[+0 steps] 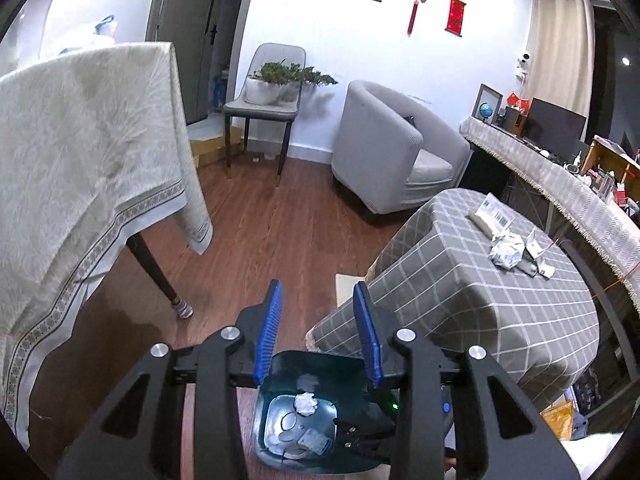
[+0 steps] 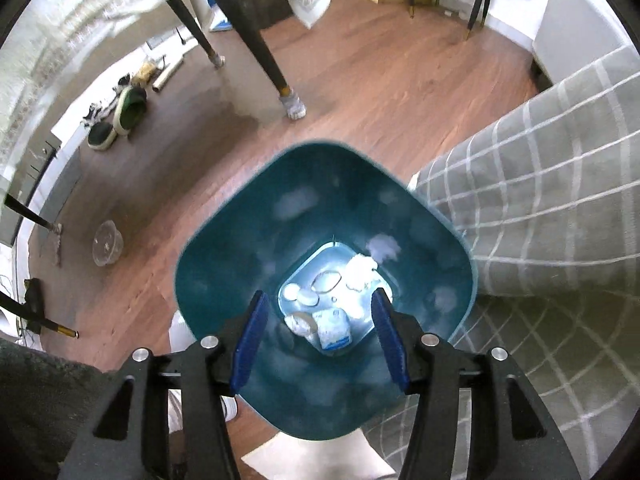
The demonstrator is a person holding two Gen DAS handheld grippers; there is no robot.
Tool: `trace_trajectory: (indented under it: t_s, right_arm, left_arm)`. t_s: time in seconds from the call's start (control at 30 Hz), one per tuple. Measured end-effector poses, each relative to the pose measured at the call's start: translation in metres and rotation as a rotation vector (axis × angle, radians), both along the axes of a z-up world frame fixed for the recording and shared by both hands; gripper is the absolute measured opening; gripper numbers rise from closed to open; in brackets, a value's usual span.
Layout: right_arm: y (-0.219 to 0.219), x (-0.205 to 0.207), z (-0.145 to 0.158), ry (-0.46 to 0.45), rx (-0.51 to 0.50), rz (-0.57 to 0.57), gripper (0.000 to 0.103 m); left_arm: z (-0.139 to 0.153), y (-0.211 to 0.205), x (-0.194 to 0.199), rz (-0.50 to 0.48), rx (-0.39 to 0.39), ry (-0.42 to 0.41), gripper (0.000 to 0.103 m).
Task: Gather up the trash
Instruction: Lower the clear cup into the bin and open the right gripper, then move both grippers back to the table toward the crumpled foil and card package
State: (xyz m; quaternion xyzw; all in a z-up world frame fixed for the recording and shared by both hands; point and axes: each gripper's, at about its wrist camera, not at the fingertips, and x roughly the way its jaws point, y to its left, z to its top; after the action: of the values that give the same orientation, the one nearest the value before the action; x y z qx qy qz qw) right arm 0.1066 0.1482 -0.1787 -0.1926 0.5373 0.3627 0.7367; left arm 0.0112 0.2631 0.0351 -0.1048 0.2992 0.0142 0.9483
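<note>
Because the teal bin (image 2: 324, 280) stands on the wood floor (image 2: 360, 92) right against the draped corner of the low checked table (image 2: 540, 200), whatever is picked off that table can be dropped with only a short swing, and the right wrist view looks almost straight down into it. At its pale bottom lie several pieces already thrown in: a crumpled white wad (image 2: 360, 270), a printed wrapper (image 2: 334, 326) and some small round bits, too washed out to name. Directly over that opening hangs the right gripper (image 2: 320, 300), its blue pads parted with nothing between them, which reads as a drop just made rather than a grasp in the making. Seen from the left wrist, the left gripper (image 1: 316, 292) points out over the bin's far rim toward the room, its jaws partly apart and likewise empty. Beyond it, on the checked tabletop, more trash waits: a crumpled foil ball (image 1: 507, 252), torn wrappers (image 1: 538, 256) just beside it, and a flat printed packet (image 1: 490, 214) a little farther back. That cluster looks like the next thing to fetch, so the job seems partway through. Farther out stand a grey armchair (image 1: 396, 152), a chair bearing a potted plant (image 1: 272, 84), and a taller table under a cream cloth (image 1: 88, 152); a clear plastic bowl (image 2: 107, 242) lies on the floor well apart from the bin.
</note>
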Motion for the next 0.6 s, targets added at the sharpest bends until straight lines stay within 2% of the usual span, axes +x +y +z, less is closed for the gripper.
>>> trace_trajectory:
  t_s: [0.33,0.6]
  right_arm:
    - [-0.027,-0.009,0.095,-0.157,0.187,0.027,0.054]
    - [-0.062,-0.003,0.138,-0.267,0.264,0.009,0.054]
  left_arm:
    - [0.020,-0.027,0.013,-0.009,0.025,-0.035,0.039]
    - [0.026,-0.049,0.026,-0.024,0.039,-0.043,0.043]
